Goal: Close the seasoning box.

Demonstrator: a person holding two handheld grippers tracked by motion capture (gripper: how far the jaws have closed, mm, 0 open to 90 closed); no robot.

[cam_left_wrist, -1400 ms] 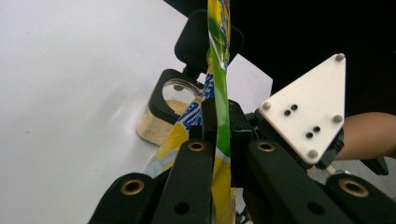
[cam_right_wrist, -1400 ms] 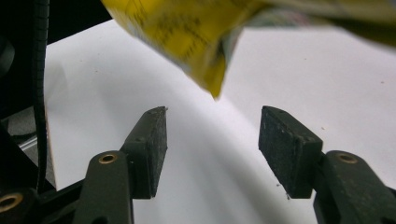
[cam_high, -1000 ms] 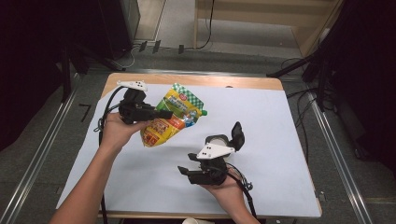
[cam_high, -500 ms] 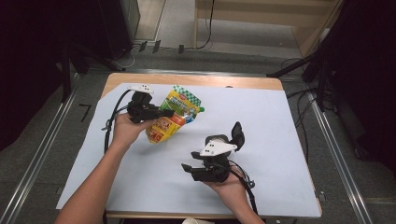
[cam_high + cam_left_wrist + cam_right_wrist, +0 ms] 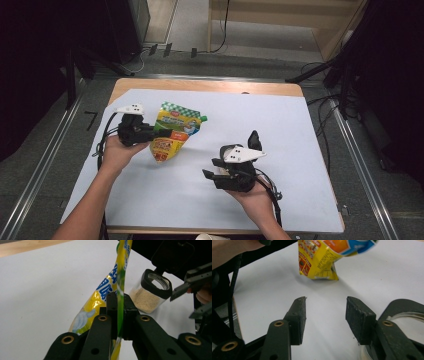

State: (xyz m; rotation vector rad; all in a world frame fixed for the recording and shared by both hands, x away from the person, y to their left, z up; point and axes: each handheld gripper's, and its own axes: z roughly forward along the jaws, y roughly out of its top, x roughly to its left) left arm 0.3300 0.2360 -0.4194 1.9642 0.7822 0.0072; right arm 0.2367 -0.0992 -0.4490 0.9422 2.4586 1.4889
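Observation:
A yellow and green spouted pouch [image 5: 175, 125] hangs from my left gripper [image 5: 162, 134], which is shut on its edge. In the left gripper view the pads [image 5: 112, 302] pinch the pouch [image 5: 110, 285] edge-on. In the right gripper view the pouch's [image 5: 322, 260] lower corner is at the white sheet. My right gripper [image 5: 211, 168] lies low at centre right, pointing left. Its jaws [image 5: 325, 306] have just been closing, but they stand open with only bare sheet between them. A clear jar [image 5: 150, 295] of beige grains, black flip lid [image 5: 254, 140] open, stands right beside it.
A white sheet [image 5: 300, 130] covers the wooden table [image 5: 210, 86], whose far edge shows bare. Metal rails [image 5: 360, 170] run along both sides. Cables trail from each gripper. A white cup rim [image 5: 210, 236] peeks in at the near edge.
My left hand has lowered the pouch and brought it a little to the left, nearer the sheet. The right hand has stayed in place.

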